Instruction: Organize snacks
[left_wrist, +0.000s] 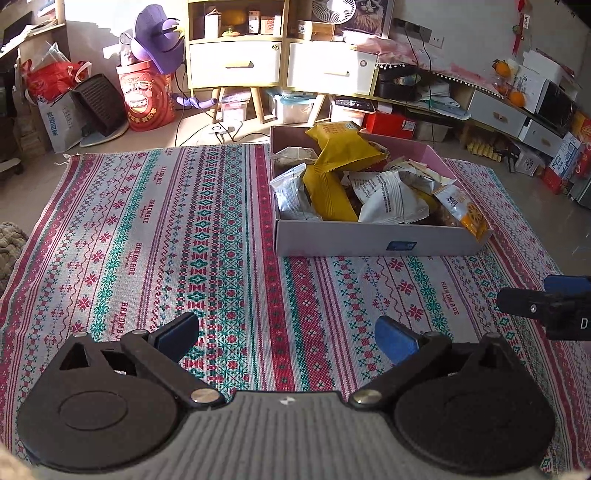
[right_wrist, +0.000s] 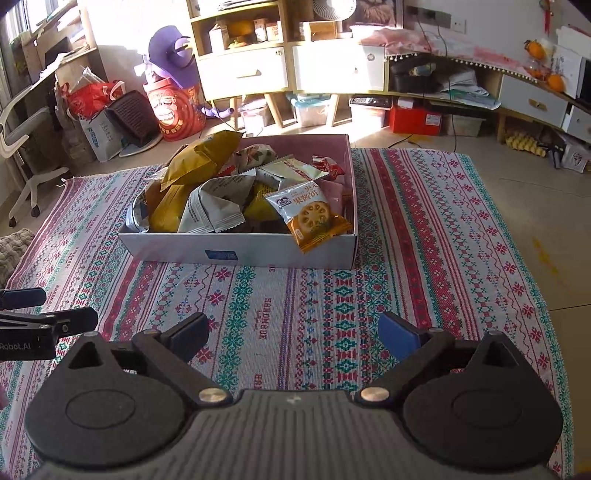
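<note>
The snacks sit heaped in an open box (right_wrist: 236, 251) on a patterned cloth (right_wrist: 424, 258) spread over the floor, ahead of both grippers. The left gripper (left_wrist: 286, 338) and the right gripper (right_wrist: 293, 334) both hang over bare cloth short of the box, jaws spread wide with nothing between them. The pile is a jumble of small sealed packets: yellow packs (left_wrist: 343, 147) stacked high at the back left, grey-white packs (right_wrist: 214, 210) in the middle, and an orange biscuit pack (right_wrist: 310, 218) draped over the near wall at the right corner, half out of the box. These look light, puffy and crinkly; the film is probably slick, so a pinch across an inflated belly may slide off or squash what is inside, and biscuits would crack under a hard squeeze. The flat crimped seam at a packet's end or a free corner seems the safer place to take hold. The orange pack's overhanging lower edge is the most exposed and lies closest to the right gripper. The packets overlap loosely, so lifting one may drag or tip its neighbours. The box itself looks like thin card, likely to skid on the cloth if pushed.
</note>
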